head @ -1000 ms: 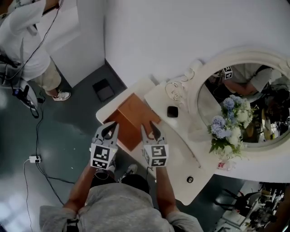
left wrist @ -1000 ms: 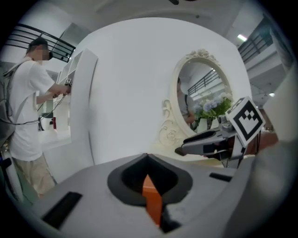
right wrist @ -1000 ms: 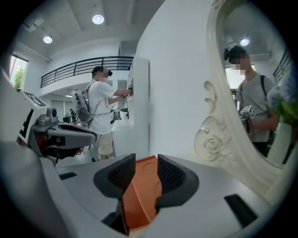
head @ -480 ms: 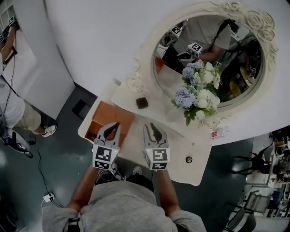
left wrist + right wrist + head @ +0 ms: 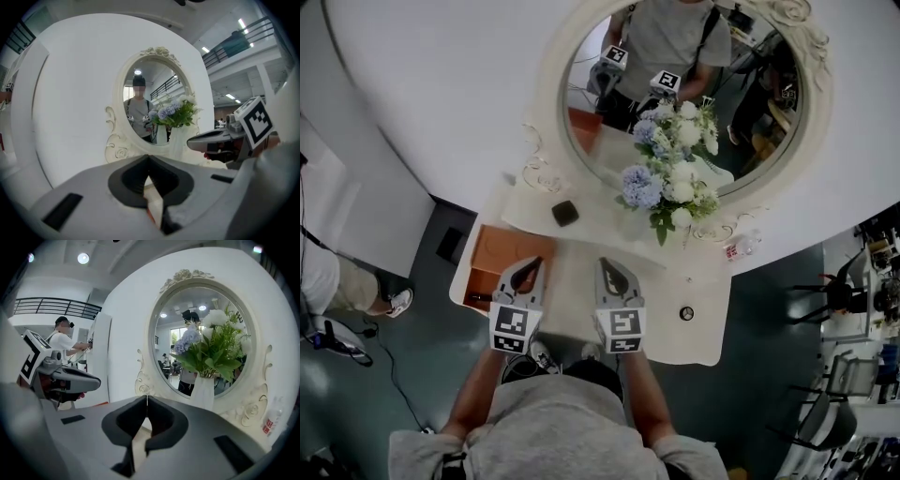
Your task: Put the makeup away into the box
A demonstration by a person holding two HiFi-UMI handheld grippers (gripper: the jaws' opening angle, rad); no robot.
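White bench (image 5: pixel 574 281), oval mirror (image 5: pixel 605 141), flower vase (image 5: pixel 670 187), small black case (image 5: pixel 564 213), orange box (image 5: pixel 495 264) at left end, dark floor (image 5: pixel 412 319), left gripper (image 5: pixel 533 263) jaws together, right gripper (image 5: pixel 604 264) jaws just closed, empty.

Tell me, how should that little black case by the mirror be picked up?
Probably from straight above, pinching two opposite edges of the black case. It looks squarish and lies flat on the white table with bare surface all round, so its sides are free, while a level approach would find little height to grip.
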